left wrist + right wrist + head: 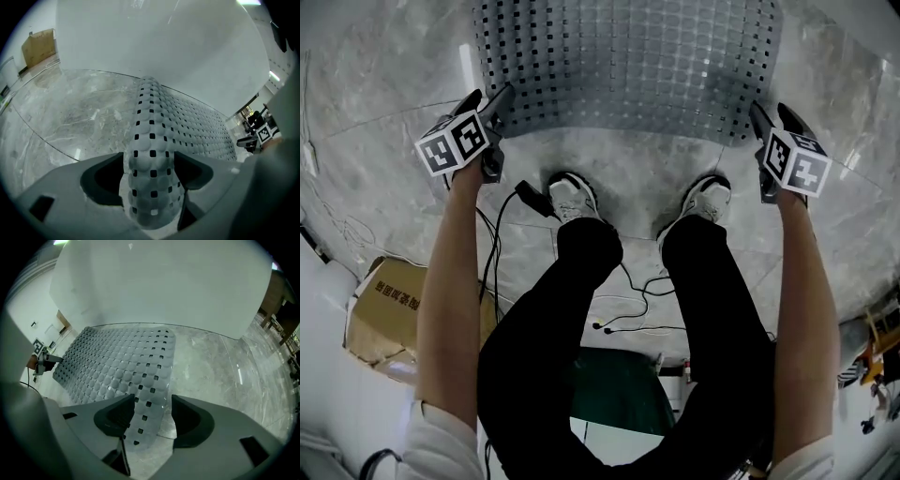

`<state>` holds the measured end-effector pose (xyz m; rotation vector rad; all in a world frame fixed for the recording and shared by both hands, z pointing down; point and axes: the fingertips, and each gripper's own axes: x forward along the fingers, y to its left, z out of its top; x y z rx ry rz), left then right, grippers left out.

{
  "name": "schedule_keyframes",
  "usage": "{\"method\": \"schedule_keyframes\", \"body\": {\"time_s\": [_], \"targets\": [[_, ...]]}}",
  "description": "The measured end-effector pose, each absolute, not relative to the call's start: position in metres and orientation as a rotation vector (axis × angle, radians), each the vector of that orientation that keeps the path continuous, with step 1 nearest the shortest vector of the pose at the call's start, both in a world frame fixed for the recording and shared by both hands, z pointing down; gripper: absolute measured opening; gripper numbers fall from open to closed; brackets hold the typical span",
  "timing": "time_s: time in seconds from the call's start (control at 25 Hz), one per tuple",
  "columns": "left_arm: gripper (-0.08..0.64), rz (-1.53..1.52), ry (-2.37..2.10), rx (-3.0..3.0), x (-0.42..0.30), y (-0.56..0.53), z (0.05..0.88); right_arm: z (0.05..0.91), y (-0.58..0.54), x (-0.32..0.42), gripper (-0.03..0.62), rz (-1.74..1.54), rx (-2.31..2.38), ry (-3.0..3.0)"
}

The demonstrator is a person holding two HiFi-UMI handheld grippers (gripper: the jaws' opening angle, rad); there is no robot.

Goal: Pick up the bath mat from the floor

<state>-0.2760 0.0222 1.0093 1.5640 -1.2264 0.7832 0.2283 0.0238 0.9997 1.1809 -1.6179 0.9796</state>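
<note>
A grey bath mat (628,66) with rows of bumps and square holes lies on the marble floor ahead of the person's shoes. My left gripper (499,108) is at its near left corner and my right gripper (764,117) at its near right corner. In the left gripper view, a humped fold of the mat (152,154) fills the space between the widely spread jaws of that gripper (151,176). In the right gripper view, a thin corner strip of the mat (145,404) runs between the jaws of that gripper (151,416), with a gap on its right side. Both grippers are open.
The person's white shoes (572,197) stand just behind the mat's near edge. Black cables (628,300) trail over the floor by the legs. A cardboard box (384,314) sits at the left, and a dark green object (619,389) lies behind the legs. A white wall (154,42) rises beyond the mat.
</note>
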Motion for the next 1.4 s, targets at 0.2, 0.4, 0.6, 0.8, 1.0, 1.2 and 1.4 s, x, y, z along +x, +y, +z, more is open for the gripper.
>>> {"method": "schedule_keyframes", "body": {"time_s": [0.2, 0.4, 0.6, 0.8, 1.0, 1.2, 1.4], "targets": [[0.334, 0.753, -1.209, 1.536, -0.277, 0.022, 1.021, 1.022, 0.027, 0.221, 0.209, 0.983, 1.138, -1.598], [0.305, 0.741, -1.161, 1.533, -0.272, 0.023, 1.03, 1.038, 0.032, 0.22, 0.21, 0.959, 1.106, -1.535], [0.23, 0.736, -1.154, 1.524, -0.272, 0.025, 1.027, 1.036, 0.033, 0.22, 0.201, 0.957, 1.069, -1.527], [0.108, 0.753, -1.141, 1.524, -0.255, 0.024, 1.014, 1.019, 0.034, 0.198, 0.08, 0.89, 0.958, -1.567], [0.081, 0.744, -1.114, 1.543, -0.242, 0.02, 0.982, 0.983, 0.028, 0.187, 0.059, 0.858, 0.927, -1.617], [0.08, 0.736, -1.078, 1.552, -0.22, 0.029, 0.93, 0.921, 0.028, 0.176, 0.052, 0.764, 0.894, -1.668], [0.071, 0.753, -1.047, 1.558, -0.205, 0.044, 0.885, 0.87, 0.039, 0.179, 0.05, 0.764, 0.872, -1.695]]}}
